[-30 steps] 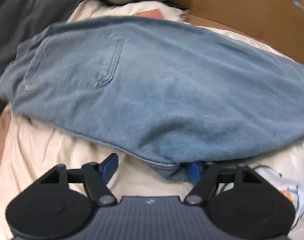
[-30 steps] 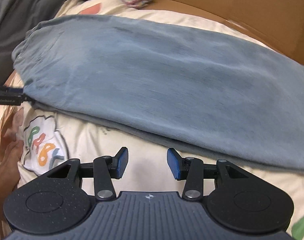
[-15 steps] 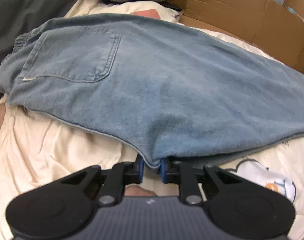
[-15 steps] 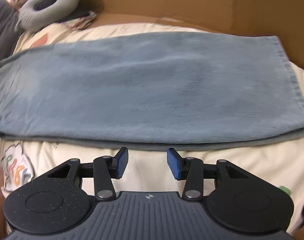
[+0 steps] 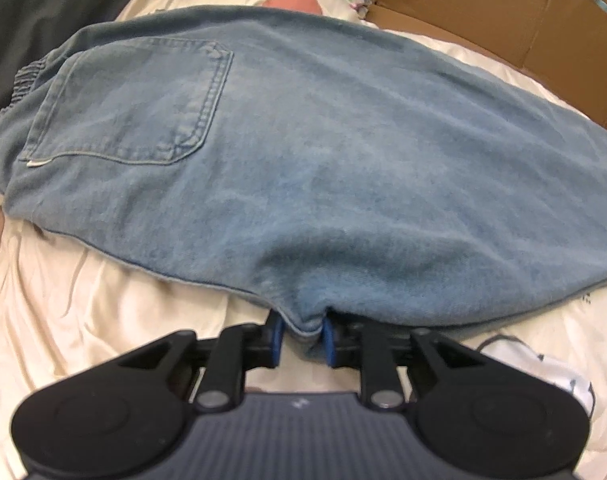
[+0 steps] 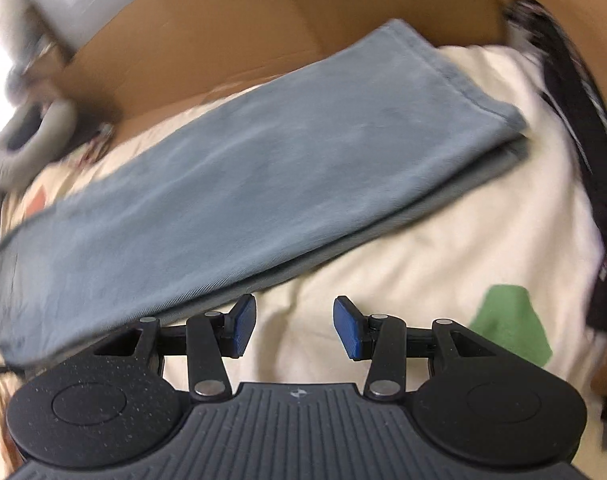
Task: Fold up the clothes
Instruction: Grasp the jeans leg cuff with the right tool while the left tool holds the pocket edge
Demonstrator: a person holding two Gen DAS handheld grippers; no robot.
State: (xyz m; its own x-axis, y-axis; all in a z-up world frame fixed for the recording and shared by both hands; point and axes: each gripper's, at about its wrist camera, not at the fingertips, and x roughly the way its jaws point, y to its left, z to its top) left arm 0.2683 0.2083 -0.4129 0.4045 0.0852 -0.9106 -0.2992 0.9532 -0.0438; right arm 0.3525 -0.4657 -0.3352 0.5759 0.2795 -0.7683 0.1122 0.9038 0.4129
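Cream bedding (image 5: 83, 280) covers the bed, with brown cardboard (image 5: 483, 4) standing along its far side and dark grey fabric (image 5: 35, 12) off the far-left corner. Blue jeans (image 5: 323, 160) lie on the bedding, folded lengthwise with one leg stacked on the other; the elastic waistband and a back pocket (image 5: 131, 100) sit at the end nearest the dark fabric, and the hems (image 6: 499, 120) reach the cardboard end. A grey neck pillow (image 6: 35, 136) rests beyond the jeans, against the cardboard. On the bedding beside the hems is a green print (image 6: 511, 324). The left gripper (image 5: 302, 338) has its jaws drawn in narrow, pinching the near edge of the jeans between the blue pads (image 5: 276, 336). The right gripper (image 6: 294, 326) hovers just off the jeans' near edge, jaws spread wide with nothing between them; this view is motion-blurred.
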